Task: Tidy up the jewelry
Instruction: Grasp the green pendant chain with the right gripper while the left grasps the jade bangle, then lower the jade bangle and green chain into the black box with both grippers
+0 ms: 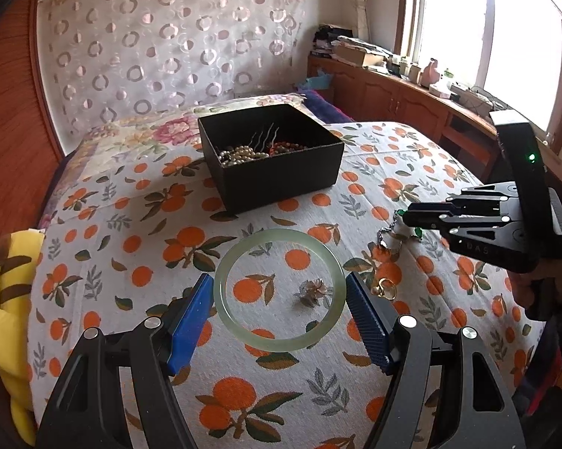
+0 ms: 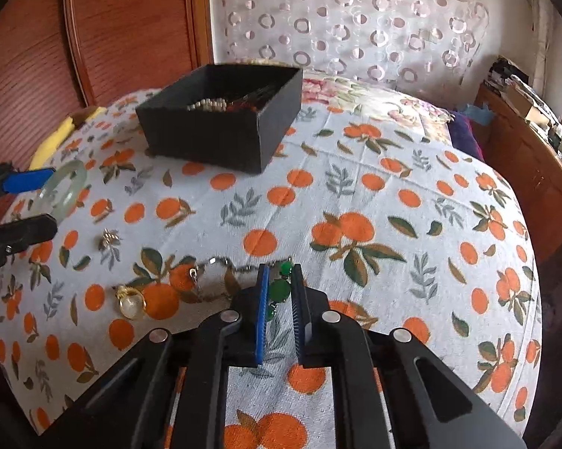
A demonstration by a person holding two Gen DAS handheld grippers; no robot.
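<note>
The left gripper (image 1: 281, 310) holds the pale jade bangle (image 1: 279, 289) between wide fingers at lower centre. The right gripper (image 2: 281, 314) has narrow fingers pinching the green-stone necklace (image 2: 281, 290) on the bed (image 2: 355, 187), below the black box (image 2: 221, 131).

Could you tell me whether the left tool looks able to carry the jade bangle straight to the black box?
Probably yes: the left tool grips the jade bangle, and only bare cloth lies between it and the open black box.
</note>
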